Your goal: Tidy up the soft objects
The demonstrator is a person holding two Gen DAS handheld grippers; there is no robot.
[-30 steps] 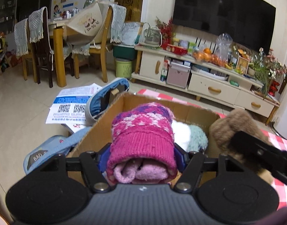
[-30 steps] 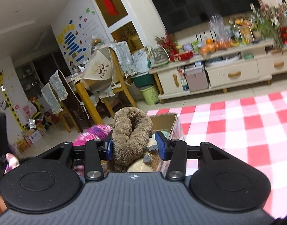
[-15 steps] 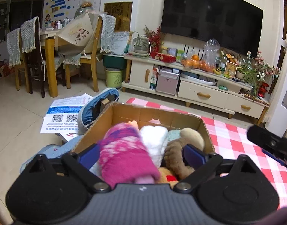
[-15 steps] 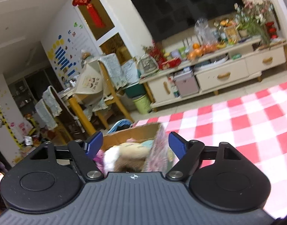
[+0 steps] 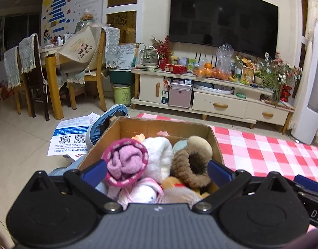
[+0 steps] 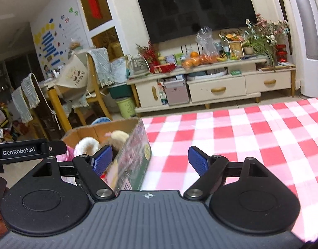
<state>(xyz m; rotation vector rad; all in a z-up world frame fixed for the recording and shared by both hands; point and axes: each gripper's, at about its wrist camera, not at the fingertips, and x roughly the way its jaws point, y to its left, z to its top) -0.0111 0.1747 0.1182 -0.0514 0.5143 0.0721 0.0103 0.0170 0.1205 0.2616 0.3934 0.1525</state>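
A cardboard box (image 5: 159,125) stands at the edge of the red-checked cloth (image 5: 273,151). It holds a pink knitted hat (image 5: 125,161), a white fluffy item (image 5: 159,157), a brown furry hat (image 5: 190,166) and other soft items. My left gripper (image 5: 157,171) is open and empty, its jaws wide apart just above the box's near side. My right gripper (image 6: 150,161) is open and empty, beside the box's right wall (image 6: 134,157), over the cloth (image 6: 242,134).
Papers (image 5: 73,134) and a blue bag (image 5: 105,122) lie on the floor left of the box. A TV cabinet (image 5: 210,95) stands behind, a dining table with chairs (image 5: 55,66) at far left. The other gripper's arm (image 6: 24,151) shows at left.
Both grippers opened and let go: the pink hat and the brown hat dropped into the box. Both grippers have drawn back from the box, the right one moving right over the cloth.
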